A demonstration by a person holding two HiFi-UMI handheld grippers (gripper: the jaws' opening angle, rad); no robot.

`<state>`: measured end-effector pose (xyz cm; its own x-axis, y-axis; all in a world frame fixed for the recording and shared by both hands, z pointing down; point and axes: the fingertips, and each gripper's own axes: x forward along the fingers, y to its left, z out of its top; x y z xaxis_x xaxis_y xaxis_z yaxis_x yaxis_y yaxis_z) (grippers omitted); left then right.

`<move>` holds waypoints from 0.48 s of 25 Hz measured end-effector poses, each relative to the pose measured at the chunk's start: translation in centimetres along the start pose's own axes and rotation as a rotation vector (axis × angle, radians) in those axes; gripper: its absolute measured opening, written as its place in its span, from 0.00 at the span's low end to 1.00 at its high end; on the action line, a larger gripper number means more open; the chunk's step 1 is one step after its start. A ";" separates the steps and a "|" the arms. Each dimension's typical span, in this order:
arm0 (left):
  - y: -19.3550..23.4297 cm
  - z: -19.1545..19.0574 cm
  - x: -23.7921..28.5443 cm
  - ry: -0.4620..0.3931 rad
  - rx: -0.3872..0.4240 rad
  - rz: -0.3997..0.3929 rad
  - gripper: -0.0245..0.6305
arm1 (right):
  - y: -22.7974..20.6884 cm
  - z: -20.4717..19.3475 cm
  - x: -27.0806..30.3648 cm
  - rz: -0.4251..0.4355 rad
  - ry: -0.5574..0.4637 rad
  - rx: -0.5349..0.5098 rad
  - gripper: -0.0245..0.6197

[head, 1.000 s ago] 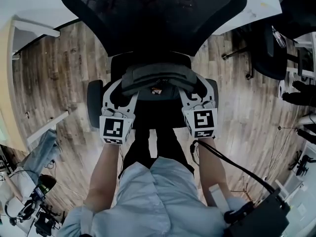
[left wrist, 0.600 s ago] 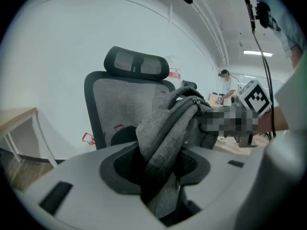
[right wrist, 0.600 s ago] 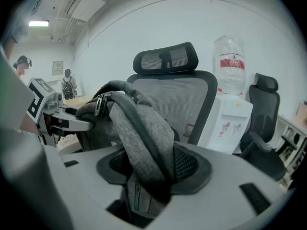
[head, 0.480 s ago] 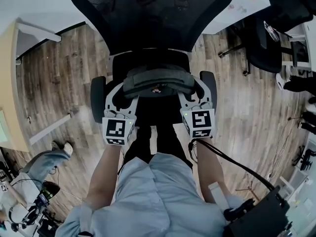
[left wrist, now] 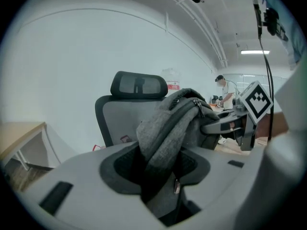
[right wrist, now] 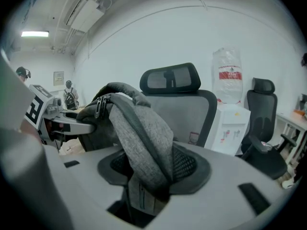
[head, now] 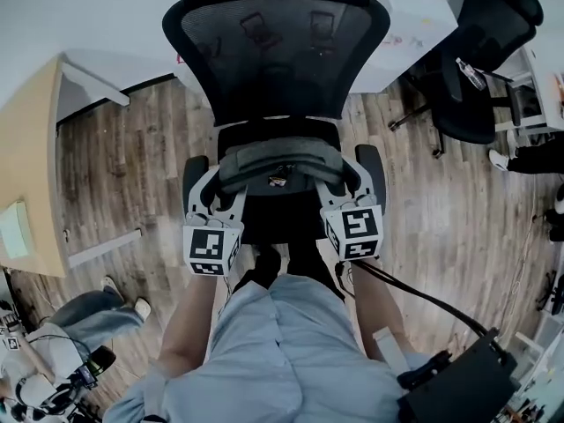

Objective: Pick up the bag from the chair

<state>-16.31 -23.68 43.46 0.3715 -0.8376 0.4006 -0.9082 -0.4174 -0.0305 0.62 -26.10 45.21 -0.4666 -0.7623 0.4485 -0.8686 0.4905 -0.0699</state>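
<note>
Grey fabric bag [head: 280, 155]: slung between two grippers over the seat of a black mesh office chair [head: 275, 55], in front of its backrest. Left gripper [head: 218, 176]: jaws clamped on the bag's left end, fabric bunched between them. Right gripper [head: 346, 173]: jaws pinching the bag's right end likewise. Wooden floor [head: 132, 157] beneath.

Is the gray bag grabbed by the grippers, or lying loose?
Grabbed. The bag has its gray fabric pinched between the jaws of the left gripper and the right gripper, one at each end.
</note>
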 end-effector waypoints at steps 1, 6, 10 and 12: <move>0.2 0.8 -0.5 -0.007 0.000 0.001 0.30 | 0.3 0.8 -0.4 0.001 -0.008 0.004 0.32; 1.2 6.5 -3.3 -0.041 0.015 0.027 0.30 | 1.4 6.8 -2.9 0.004 -0.065 0.007 0.32; 2.1 11.7 -6.7 -0.093 0.030 0.076 0.30 | 3.0 12.3 -5.3 0.030 -0.128 -0.022 0.32; 2.3 14.1 -8.6 -0.130 0.043 0.100 0.30 | 3.9 14.8 -6.6 0.043 -0.169 -0.039 0.32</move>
<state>-18.92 -22.40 27.07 0.3040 -0.9130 0.2720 -0.9338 -0.3421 -0.1044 -2.09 -25.38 28.79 -0.5273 -0.7990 0.2890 -0.8418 0.5375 -0.0500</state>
